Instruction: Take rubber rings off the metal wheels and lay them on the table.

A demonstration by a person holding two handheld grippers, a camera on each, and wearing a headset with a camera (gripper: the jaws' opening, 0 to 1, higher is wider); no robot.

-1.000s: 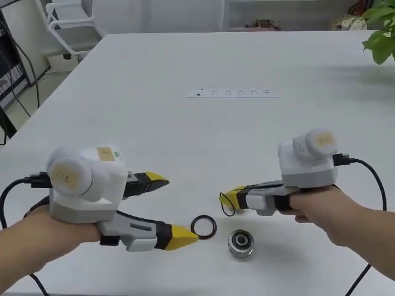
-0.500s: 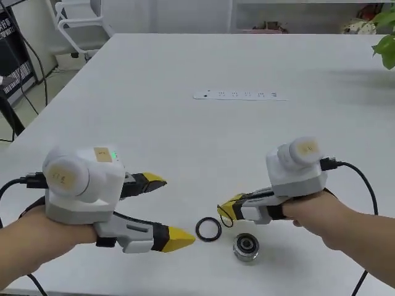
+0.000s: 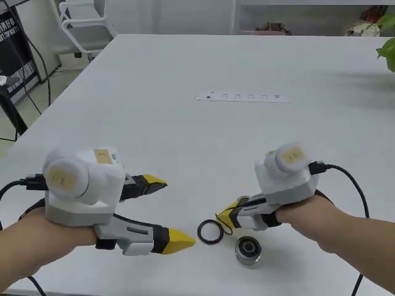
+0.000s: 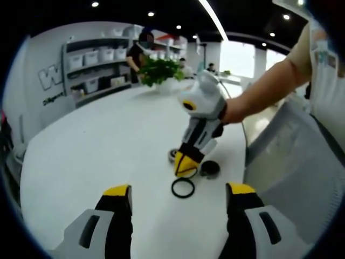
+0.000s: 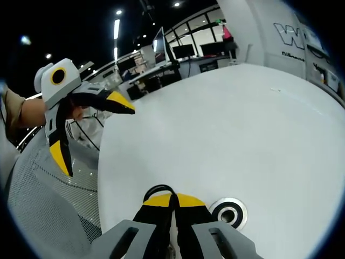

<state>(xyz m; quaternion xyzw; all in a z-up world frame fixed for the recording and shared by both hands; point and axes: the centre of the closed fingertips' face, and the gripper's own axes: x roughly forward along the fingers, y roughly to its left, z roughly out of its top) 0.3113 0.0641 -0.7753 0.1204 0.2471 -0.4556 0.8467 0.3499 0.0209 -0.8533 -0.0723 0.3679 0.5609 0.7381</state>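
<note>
Right gripper (image 3: 223, 216) clenched on a rubber ring (image 5: 159, 187)
Its loop juts past the tips. A second ring (image 3: 210, 232) lies flat on the table (image 3: 185, 123) beside the metal wheel (image 3: 248, 248), hub up. Left gripper (image 3: 177, 211) gapes.

Two rubber rings counted: loose ring (image 3: 210, 232), pinched ring (image 5: 159, 188). Two metal wheels counted: near wheel (image 4: 209, 169), far wheel (image 4: 172, 156). Two grippers counted: left gripper (image 3: 177, 211), right gripper (image 3: 223, 216). One power strip (image 3: 243, 97).

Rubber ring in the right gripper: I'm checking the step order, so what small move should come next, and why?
Probably lower the right gripper a little and open it, so its rubber ring ends up on the table. Its jaws are shut on that ring, which hangs free of any wheel, and another ring already lies flat on the table near the metal wheel.
</note>
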